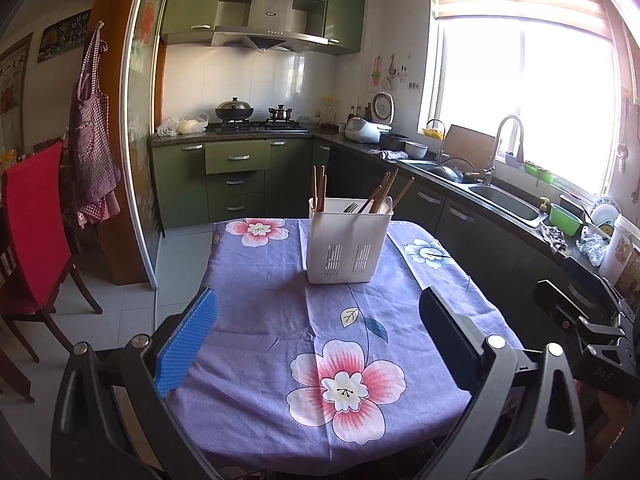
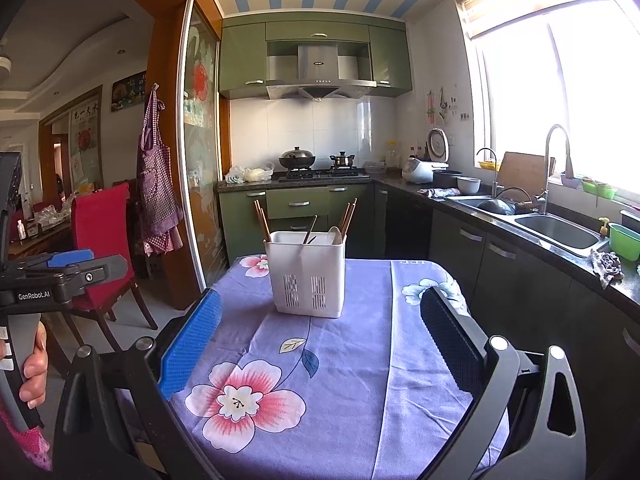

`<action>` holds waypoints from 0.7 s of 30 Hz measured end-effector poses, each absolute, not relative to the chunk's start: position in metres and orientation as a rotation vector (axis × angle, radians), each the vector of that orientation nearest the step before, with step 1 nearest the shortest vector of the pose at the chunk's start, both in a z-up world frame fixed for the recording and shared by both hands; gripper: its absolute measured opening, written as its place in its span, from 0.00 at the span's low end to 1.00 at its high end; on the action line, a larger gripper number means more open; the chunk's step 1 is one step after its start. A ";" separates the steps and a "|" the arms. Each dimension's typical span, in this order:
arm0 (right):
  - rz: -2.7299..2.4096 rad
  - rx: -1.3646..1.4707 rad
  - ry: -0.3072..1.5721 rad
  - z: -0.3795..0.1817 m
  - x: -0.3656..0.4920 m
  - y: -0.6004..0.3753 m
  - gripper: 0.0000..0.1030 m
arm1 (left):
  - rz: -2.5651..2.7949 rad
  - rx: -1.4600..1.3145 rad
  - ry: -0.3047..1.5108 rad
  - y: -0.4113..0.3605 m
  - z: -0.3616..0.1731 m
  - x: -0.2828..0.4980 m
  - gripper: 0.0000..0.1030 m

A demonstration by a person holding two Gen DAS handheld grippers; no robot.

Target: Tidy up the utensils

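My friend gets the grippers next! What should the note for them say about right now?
Left gripper: open, empty, above the near end of the table.
Right gripper: open, empty, also short of the holder.
White utensil holder stands upright on the flowered tablecloth. Wooden chopsticks stand in its left corner, more chopsticks, a fork and a white spoon to the right.
Done: no loose utensils lie on the cloth.
Left: possibly sorting inside the holder; otherwise nothing obvious.

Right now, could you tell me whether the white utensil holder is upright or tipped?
Upright: the utensil holder stands flat on the tablecloth, chopsticks pointing upward.
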State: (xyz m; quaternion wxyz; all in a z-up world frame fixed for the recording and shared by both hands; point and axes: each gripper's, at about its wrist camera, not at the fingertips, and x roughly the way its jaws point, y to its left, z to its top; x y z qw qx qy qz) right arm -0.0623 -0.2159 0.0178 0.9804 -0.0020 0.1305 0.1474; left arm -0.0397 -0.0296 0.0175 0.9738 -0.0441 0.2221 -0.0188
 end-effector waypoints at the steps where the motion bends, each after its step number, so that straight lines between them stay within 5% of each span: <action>1: 0.298 -0.004 0.263 0.018 -0.062 -0.215 0.95 | -0.037 -0.089 0.448 -0.029 0.017 -0.040 0.93; 21: 0.303 -0.005 0.272 0.018 -0.058 -0.214 0.95 | -0.040 -0.093 0.459 -0.031 0.015 -0.038 0.93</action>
